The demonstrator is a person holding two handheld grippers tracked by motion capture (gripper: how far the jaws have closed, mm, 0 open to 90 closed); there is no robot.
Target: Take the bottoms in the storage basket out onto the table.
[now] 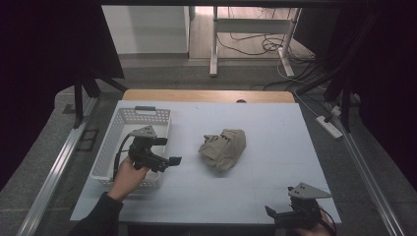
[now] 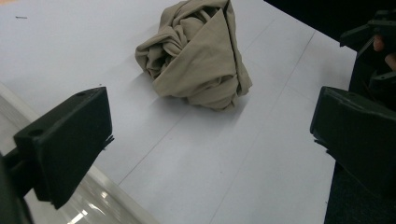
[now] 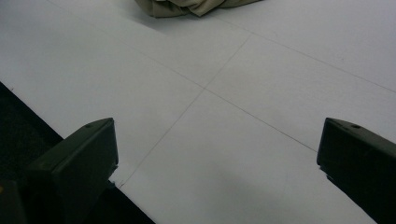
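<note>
At the near edge of the white table (image 1: 275, 187), the right gripper (image 1: 282, 216) is held low at the near right corner, its grey three-cornered plate on top. Its jaws are seen spread wide in the right gripper view, with nothing between them but bare table surface crossed by thin lines. The bundle of beige cloth (image 3: 196, 7) is caught at the top edge of that view, well beyond the jaw tips and apart from them.

Farther in, on the left, the left gripper (image 1: 169, 152) is held by the left hand (image 1: 129, 172) above the near right part of a white basket (image 1: 123, 118), its jaws pointed toward the table's middle. In the left gripper view those jaws are likewise spread wide and nothing is held. The cloth (image 2: 198, 56) is seen ahead of them, roughly on the line between the two jaws but clear of both, resting on the table.

In the high view the cloth (image 1: 223, 147) lies crumpled near the table's centre, just right of the basket and untouched by either gripper. Beyond the table, a wooden edge (image 1: 206, 96) and a floor with cables (image 1: 255, 44) are visible.
</note>
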